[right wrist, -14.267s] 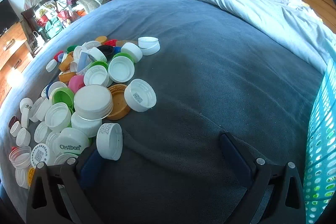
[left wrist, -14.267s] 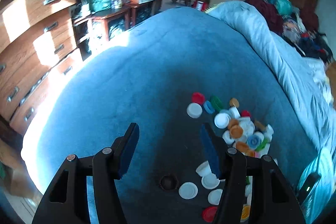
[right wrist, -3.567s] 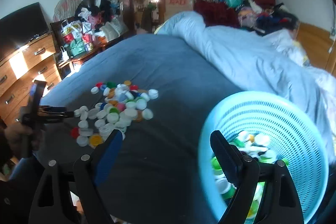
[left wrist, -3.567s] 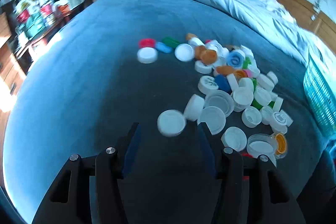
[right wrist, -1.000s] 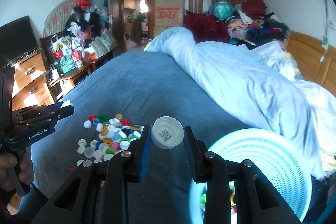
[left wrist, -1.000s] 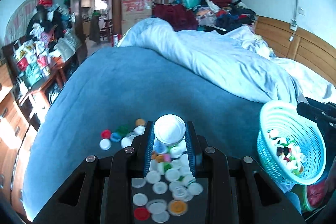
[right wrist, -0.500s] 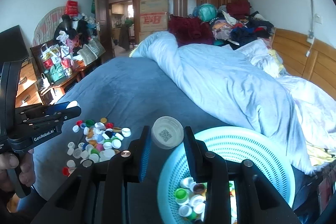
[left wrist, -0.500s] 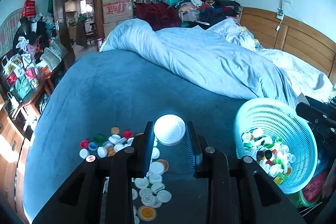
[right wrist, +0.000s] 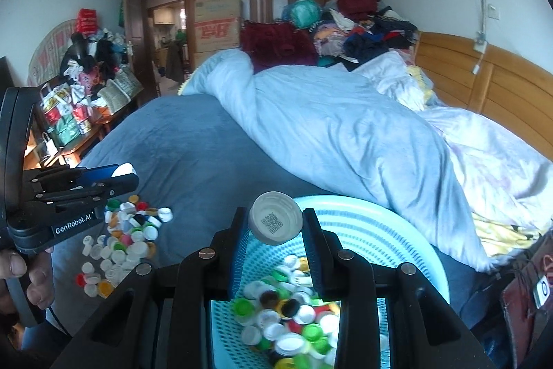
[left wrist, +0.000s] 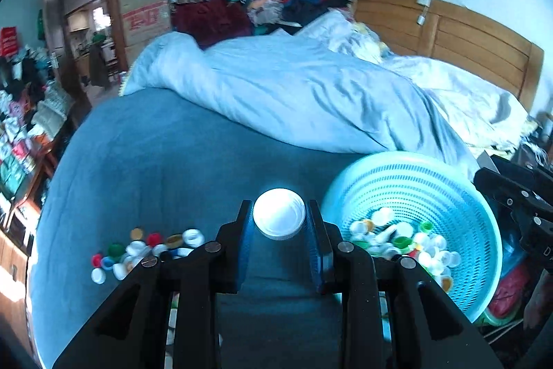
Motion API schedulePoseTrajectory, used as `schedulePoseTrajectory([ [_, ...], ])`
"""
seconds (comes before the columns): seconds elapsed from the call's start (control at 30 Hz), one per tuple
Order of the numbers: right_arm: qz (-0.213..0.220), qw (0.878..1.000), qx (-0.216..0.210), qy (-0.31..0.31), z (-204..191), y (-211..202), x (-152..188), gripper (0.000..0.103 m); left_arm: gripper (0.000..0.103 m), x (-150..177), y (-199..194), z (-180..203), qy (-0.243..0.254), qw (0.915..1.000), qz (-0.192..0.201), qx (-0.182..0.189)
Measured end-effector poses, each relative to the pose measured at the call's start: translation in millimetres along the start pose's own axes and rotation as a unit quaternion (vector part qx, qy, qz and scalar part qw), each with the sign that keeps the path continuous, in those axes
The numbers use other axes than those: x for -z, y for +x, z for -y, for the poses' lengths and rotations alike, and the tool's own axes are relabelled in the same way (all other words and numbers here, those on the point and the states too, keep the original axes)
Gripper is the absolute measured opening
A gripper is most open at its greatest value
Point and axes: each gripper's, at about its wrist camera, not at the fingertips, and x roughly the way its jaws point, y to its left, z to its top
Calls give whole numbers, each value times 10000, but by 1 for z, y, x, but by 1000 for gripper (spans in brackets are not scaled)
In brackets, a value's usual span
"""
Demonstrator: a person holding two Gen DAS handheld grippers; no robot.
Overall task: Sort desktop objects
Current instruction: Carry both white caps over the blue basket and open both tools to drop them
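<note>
Here, in the left wrist view, the left gripper point(left wrist: 279, 223) pinches a round white plastic lid point(left wrist: 279, 219) above the blue blanket point(left wrist: 155, 168), beside the pale blue mesh basket point(left wrist: 449, 196). In the right wrist view, the right gripper point(right wrist: 275, 225) clamps a beige QR-coded cap point(right wrist: 274, 222) over the basket's near rim.

Both grippers, each gripping a cap, have swung from the cap pile toward the basket point(right wrist: 397, 230).

Rumpled duvet point(left wrist: 304, 99), cardboard box point(right wrist: 217, 23)
</note>
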Motion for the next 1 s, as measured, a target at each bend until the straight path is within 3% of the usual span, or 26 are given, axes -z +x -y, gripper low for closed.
schedulePoseTrajectory([
  [0.33, -252, 9990, 164, 317, 50, 8, 5, 34, 24, -15, 17, 61, 469, 9981, -305, 266],
  [0.67, -591, 9968, 131, 515, 75, 23, 17, 34, 24, -17, 48, 93, 686, 9925, -940, 384],
  [1.0, -815, 9944, 89, 667, 86, 32, 29, 34, 24, -20, 70, 116, 899, 9880, -1209, 348],
])
